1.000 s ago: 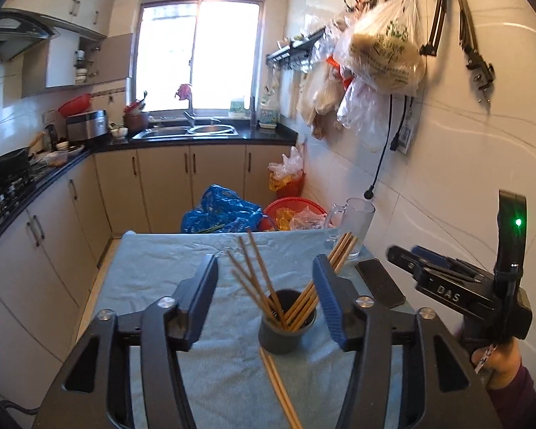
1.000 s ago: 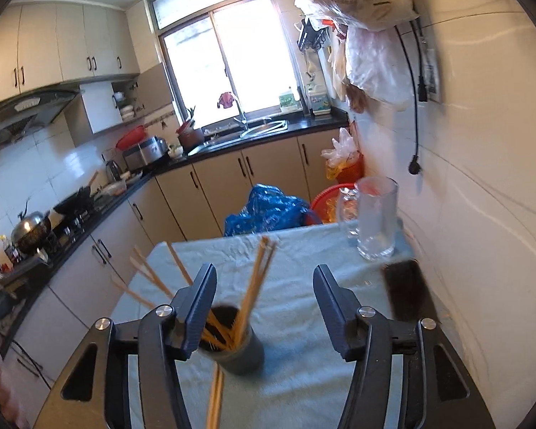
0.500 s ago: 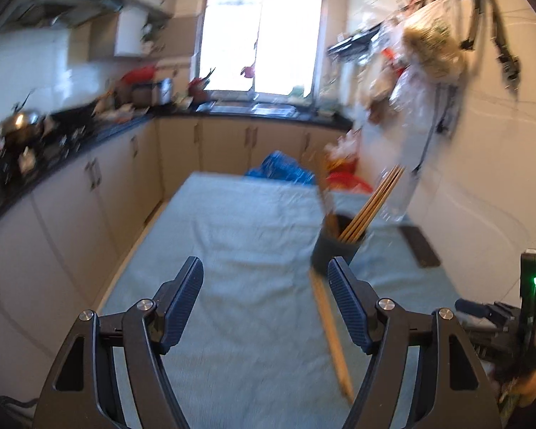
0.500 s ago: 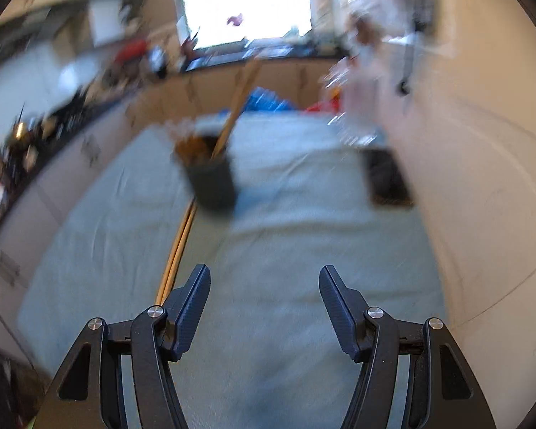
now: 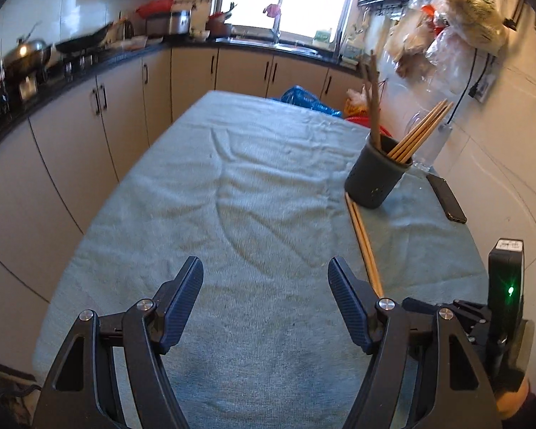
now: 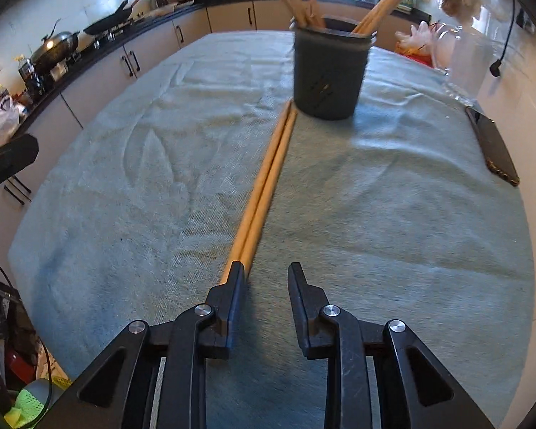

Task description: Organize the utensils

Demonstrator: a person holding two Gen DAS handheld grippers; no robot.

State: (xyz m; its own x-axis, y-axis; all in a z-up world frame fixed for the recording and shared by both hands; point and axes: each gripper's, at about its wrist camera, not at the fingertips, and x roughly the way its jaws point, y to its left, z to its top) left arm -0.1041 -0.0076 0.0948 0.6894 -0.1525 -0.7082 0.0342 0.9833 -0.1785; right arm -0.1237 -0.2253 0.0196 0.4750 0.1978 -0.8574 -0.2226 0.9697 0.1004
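Note:
A dark grey holder [image 6: 330,71] with several wooden chopsticks in it stands on the blue-green cloth [image 5: 232,196]. A pair of loose chopsticks [image 6: 268,175] lies on the cloth, running from the holder's foot toward me. My right gripper [image 6: 266,266] hangs low over their near ends. Its jaws are closing, the left finger sits over the stick tips, and the gap between the pads holds only cloth. My left gripper [image 5: 265,262] is open over bare cloth, left of the chopsticks [image 5: 362,239] and well short of the holder [image 5: 375,178].
A black phone [image 6: 496,150] lies at the cloth's right edge near the tiled wall. A glass mug [image 6: 464,57] stands behind it. Kitchen cabinets and a counter with pans run along the left. Plastic bags hang on the right wall.
Both grippers have come down toward the cloth and tilted downward. The holder now lies farther ahead in the left wrist view. The right jaws have narrowed over the loose chopsticks' ends.

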